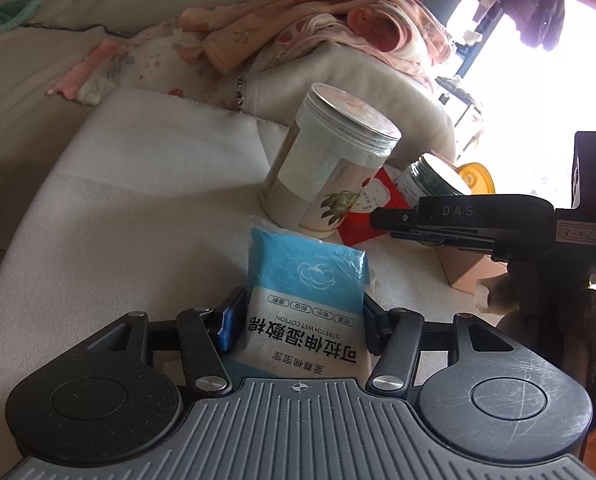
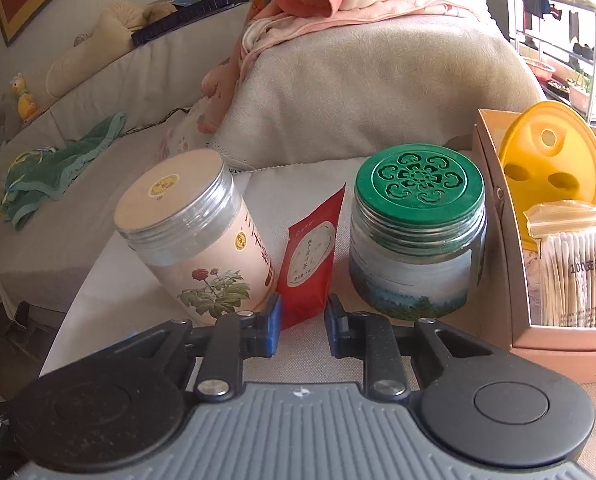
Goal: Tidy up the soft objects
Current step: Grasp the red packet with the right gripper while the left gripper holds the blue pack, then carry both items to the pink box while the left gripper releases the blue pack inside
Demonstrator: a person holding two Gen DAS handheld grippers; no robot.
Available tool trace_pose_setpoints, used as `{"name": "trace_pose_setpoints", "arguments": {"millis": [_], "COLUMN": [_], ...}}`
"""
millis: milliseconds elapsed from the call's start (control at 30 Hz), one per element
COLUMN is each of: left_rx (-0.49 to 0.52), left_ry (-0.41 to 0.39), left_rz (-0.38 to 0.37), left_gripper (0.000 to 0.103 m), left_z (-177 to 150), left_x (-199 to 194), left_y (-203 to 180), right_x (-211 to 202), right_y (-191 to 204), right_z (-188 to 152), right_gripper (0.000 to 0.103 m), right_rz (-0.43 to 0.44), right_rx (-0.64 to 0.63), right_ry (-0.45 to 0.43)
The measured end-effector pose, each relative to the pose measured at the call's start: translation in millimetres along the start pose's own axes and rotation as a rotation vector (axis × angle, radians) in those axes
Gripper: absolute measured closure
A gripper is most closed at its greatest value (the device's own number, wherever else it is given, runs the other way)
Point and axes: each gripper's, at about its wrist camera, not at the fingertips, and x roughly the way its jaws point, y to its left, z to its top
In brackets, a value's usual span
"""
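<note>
A blue and white pack of wet cotton (image 1: 306,280) stands on the pale sofa cushion (image 1: 137,200). My left gripper (image 1: 302,320) is shut on its lower half, one pad on each side edge. A red sachet (image 2: 310,256) stands between two jars. My right gripper (image 2: 302,312) is closed on the sachet's bottom end, and both pads touch it. In the left wrist view the right gripper (image 1: 382,222) comes in from the right, its narrow tips at the red sachet (image 1: 358,224). A person's hand (image 1: 494,292) holds it.
A tall jar with a pale lid (image 2: 193,232) stands left of the sachet, a green-lidded jar (image 2: 418,232) right of it. A cardboard box (image 2: 498,240) at the right holds a yellow lid (image 2: 554,152) and bagged cotton swabs (image 2: 578,268). Pink clothes (image 1: 338,28) lie on a grey cushion behind. A green towel (image 2: 57,168) is far left.
</note>
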Motion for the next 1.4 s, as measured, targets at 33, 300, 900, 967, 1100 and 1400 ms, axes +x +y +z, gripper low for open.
{"name": "trace_pose_setpoints", "arguments": {"millis": [33, 300, 900, 967, 1100, 1400], "left_rx": [0.001, 0.006, 0.04, 0.063, 0.135, 0.375], "left_ry": [0.0, 0.001, 0.054, 0.045, -0.013, -0.193], "left_rz": [0.001, -0.005, 0.03, 0.029, 0.026, -0.039], "left_gripper": [0.041, 0.041, 0.043, 0.043, 0.043, 0.043], "left_z": [0.1, -0.9, 8.0, 10.6, 27.5, 88.1], "left_x": [0.3, -0.2, 2.4, -1.2, -14.5, -35.1], "left_y": [-0.2, 0.1, -34.6, -44.5, -74.0, -188.1], "right_x": [2.8, 7.4, -18.1, -28.0, -64.9, -198.5], "right_y": [2.2, 8.7, 9.7, 8.1, 3.3, -45.9], "right_z": [2.7, 10.6, 23.9, 25.6, 37.2, 84.4], "right_gripper": [0.081, 0.093, 0.098, 0.098, 0.098, 0.098], "right_rz": [0.0, -0.024, -0.021, -0.01, 0.024, 0.057], "right_rx": [-0.002, -0.058, -0.195, -0.194, -0.195, -0.194], "right_ry": [0.0, -0.035, -0.014, -0.03, -0.098, -0.344]}}
